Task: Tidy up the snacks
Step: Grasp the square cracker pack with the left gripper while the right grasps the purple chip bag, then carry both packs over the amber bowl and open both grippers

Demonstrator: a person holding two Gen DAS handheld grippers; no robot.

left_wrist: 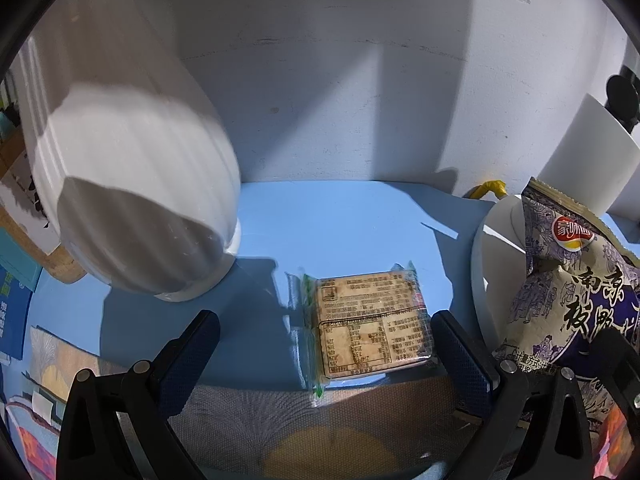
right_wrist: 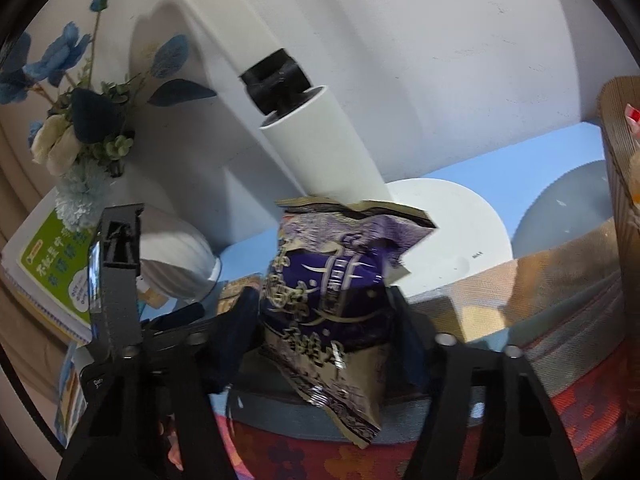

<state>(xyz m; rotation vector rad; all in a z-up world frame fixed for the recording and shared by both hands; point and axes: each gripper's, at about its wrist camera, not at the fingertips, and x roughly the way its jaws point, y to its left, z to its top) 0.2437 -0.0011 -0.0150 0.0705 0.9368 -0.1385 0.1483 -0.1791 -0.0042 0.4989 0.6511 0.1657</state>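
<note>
Blue counter [left_wrist: 340,216] runs along a white wall. At left stands a white ribbed vase [left_wrist: 136,184]. The left hand-held gripper [left_wrist: 324,344] hovers open around a flat cracker packet [left_wrist: 368,328], probably to pick it. At right, the right hand-held gripper [right_wrist: 324,312] is closed on a purple snack bag [right_wrist: 332,296], raised before a white lamp base [right_wrist: 452,236], likely for carrying.

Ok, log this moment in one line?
right gripper: shut on purple snack bag | left gripper: open, around flat cracker pack on blue table
</note>
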